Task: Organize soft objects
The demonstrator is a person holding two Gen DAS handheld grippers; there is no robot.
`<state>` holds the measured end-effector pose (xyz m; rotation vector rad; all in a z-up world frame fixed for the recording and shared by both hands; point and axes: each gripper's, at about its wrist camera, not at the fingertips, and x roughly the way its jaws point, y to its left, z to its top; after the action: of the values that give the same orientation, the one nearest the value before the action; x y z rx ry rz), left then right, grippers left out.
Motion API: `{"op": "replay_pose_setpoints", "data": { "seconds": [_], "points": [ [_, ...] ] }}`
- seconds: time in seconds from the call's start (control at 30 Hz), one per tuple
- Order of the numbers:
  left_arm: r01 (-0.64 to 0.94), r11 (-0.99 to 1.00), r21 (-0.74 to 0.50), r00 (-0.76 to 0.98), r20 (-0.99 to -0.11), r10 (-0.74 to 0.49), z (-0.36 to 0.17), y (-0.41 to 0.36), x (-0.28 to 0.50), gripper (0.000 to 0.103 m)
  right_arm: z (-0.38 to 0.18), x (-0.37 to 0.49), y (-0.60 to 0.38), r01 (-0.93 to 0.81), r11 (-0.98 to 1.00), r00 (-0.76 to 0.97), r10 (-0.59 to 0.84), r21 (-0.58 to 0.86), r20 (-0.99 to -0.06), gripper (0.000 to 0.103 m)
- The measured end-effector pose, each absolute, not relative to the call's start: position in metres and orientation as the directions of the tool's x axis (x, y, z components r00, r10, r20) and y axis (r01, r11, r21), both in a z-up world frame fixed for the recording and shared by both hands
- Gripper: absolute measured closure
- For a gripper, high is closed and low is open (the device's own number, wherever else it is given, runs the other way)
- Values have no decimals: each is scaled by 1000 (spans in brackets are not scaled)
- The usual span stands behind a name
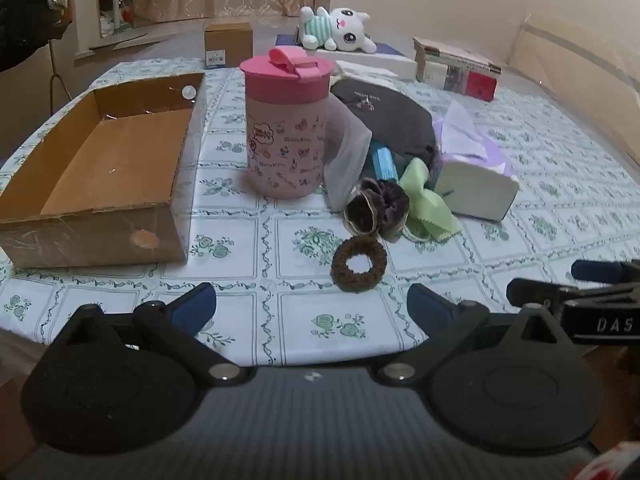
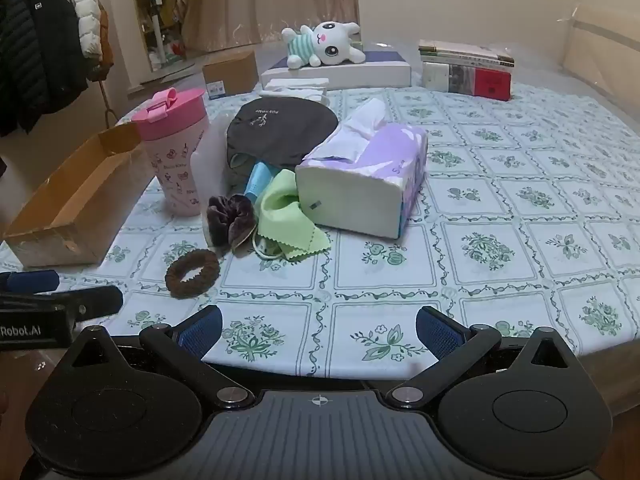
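Note:
A brown hair tie point(image 1: 359, 263) point(image 2: 193, 273) lies flat on the tablecloth near the front edge. Behind it sit a dark velvet scrunchie point(image 1: 378, 208) point(image 2: 231, 218), a green cloth point(image 1: 428, 204) point(image 2: 289, 216), a dark grey cap point(image 1: 384, 120) point(image 2: 282, 130) and a tissue pack point(image 1: 476, 184) point(image 2: 360, 184). An open, empty cardboard box point(image 1: 100, 168) point(image 2: 68, 200) stands at the left. My left gripper point(image 1: 312, 308) is open, just short of the hair tie. My right gripper point(image 2: 319, 328) is open and empty at the table's front edge, to the right of the hair tie.
A pink lidded cup point(image 1: 286, 124) point(image 2: 176, 152) stands between the box and the pile. A white plush toy point(image 1: 340, 28) point(image 2: 324, 44), a flat white box point(image 2: 340, 72), books point(image 2: 468, 70) and a small carton point(image 2: 230, 72) lie at the back. Coats point(image 2: 44, 40) hang at the far left.

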<state>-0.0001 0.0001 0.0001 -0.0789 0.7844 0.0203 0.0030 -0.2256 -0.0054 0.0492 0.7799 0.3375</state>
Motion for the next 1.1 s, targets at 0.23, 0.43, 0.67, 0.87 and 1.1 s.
{"op": "replay_pose_setpoints", "data": {
  "seconds": [0.23, 0.43, 0.67, 0.87, 1.1],
  "points": [
    [-42, 994, -96, 721, -692, -37, 3, 2, -3, 5, -6, 1, -226, -283, 943, 661, 323, 174, -677, 1],
    [-42, 995, -88, 728, -685, -30, 6, 0, -8, 6, 0, -5, -225, -285, 943, 668, 323, 170, -671, 1],
    [-39, 995, -91, 726, -686, -34, 6, -1, -8, 6, 3, -5, -224, -283, 945, 670, 318, 166, -670, 1],
    [-37, 995, -92, 726, -686, -36, 5, -1, -9, 6, 3, -4, -225, -283, 944, 671, 319, 166, -670, 1],
    [-34, 995, -91, 722, -691, -38, 5, -1, -8, 6, 2, -4, -224, -283, 945, 671, 319, 167, -669, 1]
  ]
}}
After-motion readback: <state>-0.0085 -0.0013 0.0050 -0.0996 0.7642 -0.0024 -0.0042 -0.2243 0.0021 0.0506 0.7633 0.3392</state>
